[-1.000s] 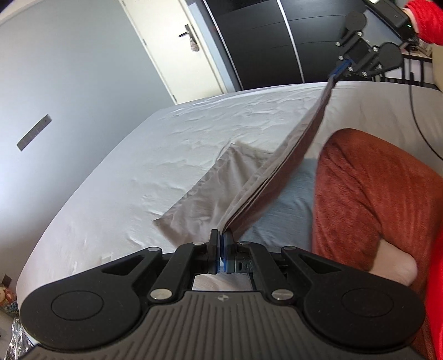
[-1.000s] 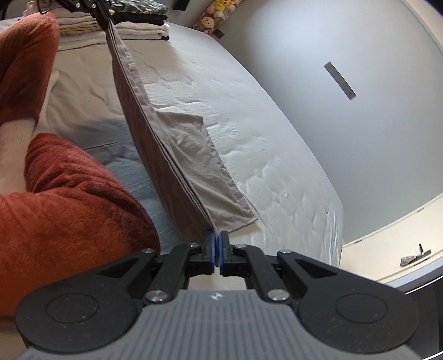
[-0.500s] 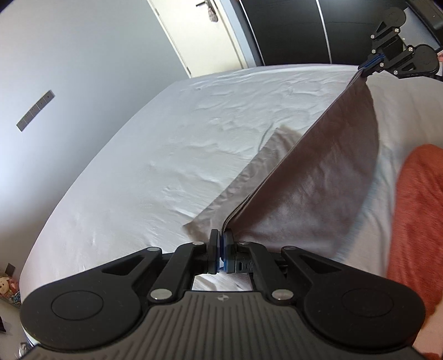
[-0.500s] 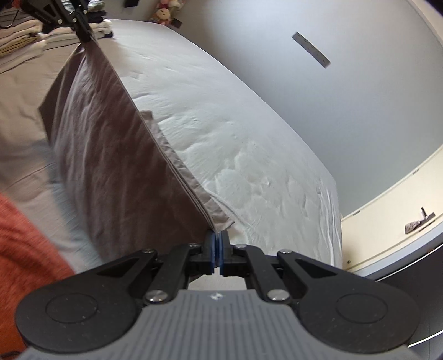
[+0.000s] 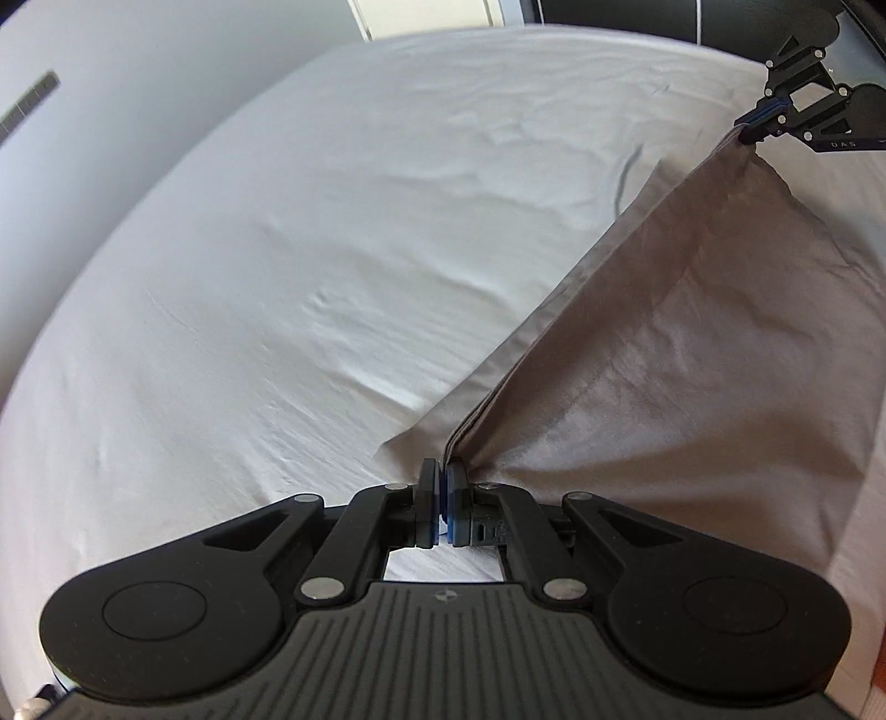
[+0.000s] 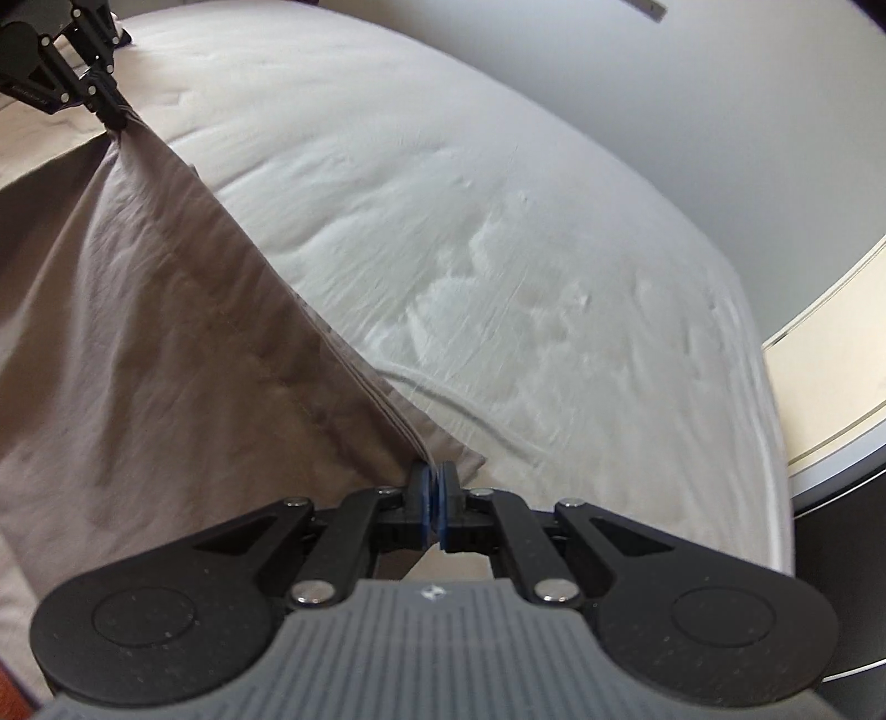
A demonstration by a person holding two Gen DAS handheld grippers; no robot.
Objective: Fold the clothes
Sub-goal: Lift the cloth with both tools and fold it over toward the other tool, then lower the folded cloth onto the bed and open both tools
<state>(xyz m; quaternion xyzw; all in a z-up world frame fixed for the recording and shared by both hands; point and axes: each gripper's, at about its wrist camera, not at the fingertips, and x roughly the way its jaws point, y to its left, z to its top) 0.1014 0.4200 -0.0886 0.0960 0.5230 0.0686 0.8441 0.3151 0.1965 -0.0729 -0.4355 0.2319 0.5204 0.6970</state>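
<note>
A grey-brown cloth point(image 5: 664, 354) is stretched taut between my two grippers above the white bed. My left gripper point(image 5: 442, 476) is shut on one corner of its layered edge. My right gripper point(image 6: 433, 483) is shut on the other corner. The cloth point(image 6: 138, 343) hangs down from that held edge, folded in layers, and its lower part drapes onto the bed. In the left wrist view the right gripper point(image 5: 756, 123) shows at the far top right, pinching the cloth. In the right wrist view the left gripper point(image 6: 113, 116) shows at the top left.
The white bed sheet point(image 5: 332, 249) spreads wide beyond the cloth, with light wrinkles. A grey wall point(image 6: 692, 111) runs behind the bed. A cream door point(image 5: 421, 16) and dark wardrobe point(image 5: 637, 22) stand past the bed's far end.
Both grippers have carried the held edge forward over the bed and lower. The cloth now leans towards the sheet, and the red-brown blanket has left both views.
</note>
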